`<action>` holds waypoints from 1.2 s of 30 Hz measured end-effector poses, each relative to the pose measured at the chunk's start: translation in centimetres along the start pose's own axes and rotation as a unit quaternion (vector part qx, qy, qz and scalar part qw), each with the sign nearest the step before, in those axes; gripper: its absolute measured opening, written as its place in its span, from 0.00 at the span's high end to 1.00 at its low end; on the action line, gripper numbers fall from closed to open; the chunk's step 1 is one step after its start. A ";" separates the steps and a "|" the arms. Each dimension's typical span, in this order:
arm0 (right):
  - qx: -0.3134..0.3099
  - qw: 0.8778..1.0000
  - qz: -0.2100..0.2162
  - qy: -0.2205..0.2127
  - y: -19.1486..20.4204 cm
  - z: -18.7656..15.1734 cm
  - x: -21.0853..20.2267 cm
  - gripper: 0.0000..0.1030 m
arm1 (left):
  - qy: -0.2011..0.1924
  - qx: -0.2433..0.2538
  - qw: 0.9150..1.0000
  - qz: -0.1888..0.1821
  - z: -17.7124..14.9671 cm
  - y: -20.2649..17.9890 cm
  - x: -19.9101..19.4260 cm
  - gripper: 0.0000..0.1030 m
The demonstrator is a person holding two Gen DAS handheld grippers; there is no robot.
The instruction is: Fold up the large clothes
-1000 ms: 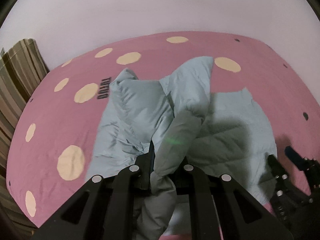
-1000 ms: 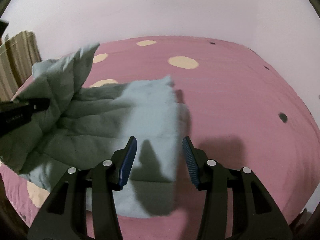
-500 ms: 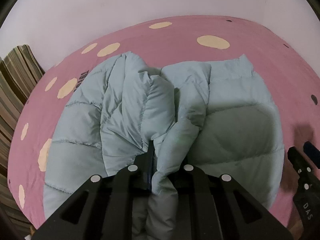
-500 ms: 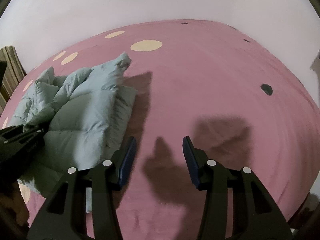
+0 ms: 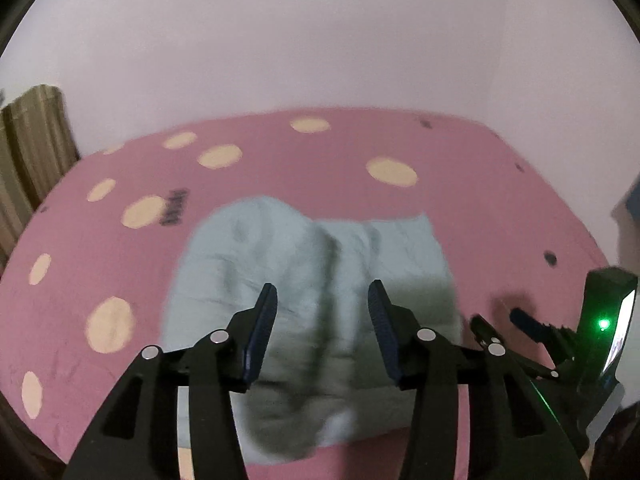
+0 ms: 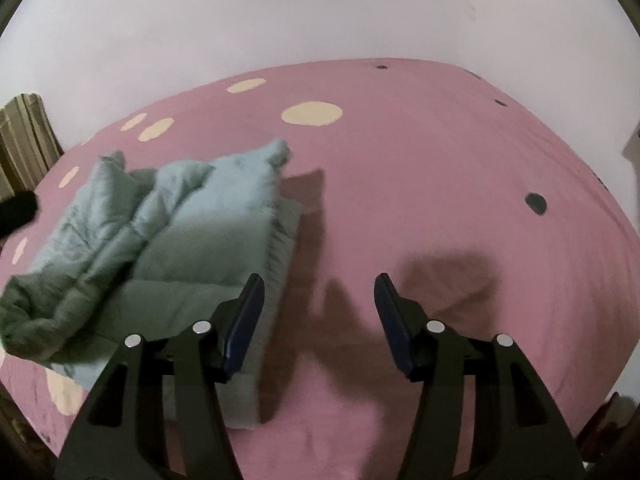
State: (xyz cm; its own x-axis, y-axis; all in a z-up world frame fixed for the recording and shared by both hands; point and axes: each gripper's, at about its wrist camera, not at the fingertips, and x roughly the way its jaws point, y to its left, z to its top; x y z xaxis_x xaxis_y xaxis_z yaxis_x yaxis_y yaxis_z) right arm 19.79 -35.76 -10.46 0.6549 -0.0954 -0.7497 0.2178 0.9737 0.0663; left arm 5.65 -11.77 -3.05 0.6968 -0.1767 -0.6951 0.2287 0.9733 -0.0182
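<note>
A pale blue quilted jacket (image 5: 316, 292) lies folded in a thick bundle on the pink spotted bedspread (image 5: 312, 160). My left gripper (image 5: 322, 300) hovers above the bundle, its jaws opening, with nothing between the pads. In the right wrist view the same jacket (image 6: 180, 236) lies at the left, its sleeve folds piled on top. My right gripper (image 6: 318, 292) hangs over bare bedspread (image 6: 420, 160) just right of the jacket's edge, jaws opening and empty. The right gripper (image 5: 504, 324) also shows at the right of the left wrist view.
A striped curtain (image 5: 32, 140) hangs at the far left beyond the bed. A plain pale wall (image 5: 320, 40) backs the bed. Cream spots and small dark dots mark the bedspread. The left gripper's dark body (image 6: 16, 212) pokes in at the left of the right wrist view.
My left gripper has let go of the jacket fold and risen away from it. The jacket has dropped into a bundle. My right gripper's jaws have widened a little.
</note>
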 end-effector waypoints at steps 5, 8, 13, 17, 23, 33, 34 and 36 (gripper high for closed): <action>-0.024 0.999 0.033 -0.001 3.8 0.9 -0.4 0.44 | -0.013 -0.038 0.997 0.064 -0.1 6.9 0.3 0.46; -0.034 0.997 0.062 0.009 6.4 1.7 -0.1 0.43 | 0.004 -0.078 0.992 0.096 -1.5 11.5 2.5 0.46; -0.026 0.992 0.121 0.029 10.9 3.1 0.8 0.31 | 0.038 -0.116 0.988 0.095 -3.7 15.2 5.7 0.46; -0.032 0.987 0.141 0.062 14.0 3.1 2.4 0.28 | 0.057 -0.115 0.988 0.083 -5.1 15.5 7.6 0.46; -0.047 0.989 0.116 0.082 15.5 2.0 3.6 0.25 | 0.055 -0.106 0.990 0.072 -6.0 15.2 8.1 0.46; -0.047 0.985 0.129 0.108 16.0 1.4 4.2 0.78 | 0.057 -0.094 0.992 0.061 -5.8 15.0 8.8 0.46; -0.055 0.984 0.134 0.107 16.3 1.5 4.1 0.88 | 0.057 -0.092 0.992 0.063 -5.6 14.9 8.7 0.46; -0.059 0.985 0.137 0.088 16.0 2.1 3.1 0.93 | 0.052 -0.092 0.993 0.059 -5.1 14.8 8.2 0.46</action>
State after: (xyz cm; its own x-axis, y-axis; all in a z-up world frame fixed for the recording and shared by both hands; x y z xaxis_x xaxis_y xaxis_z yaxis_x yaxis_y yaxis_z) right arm 26.87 -20.91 -10.36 0.5395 0.2011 -0.8176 -0.0425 0.9763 0.2121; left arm 11.25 1.93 -12.73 0.6345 -0.0541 -0.7710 0.0152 0.9982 -0.0575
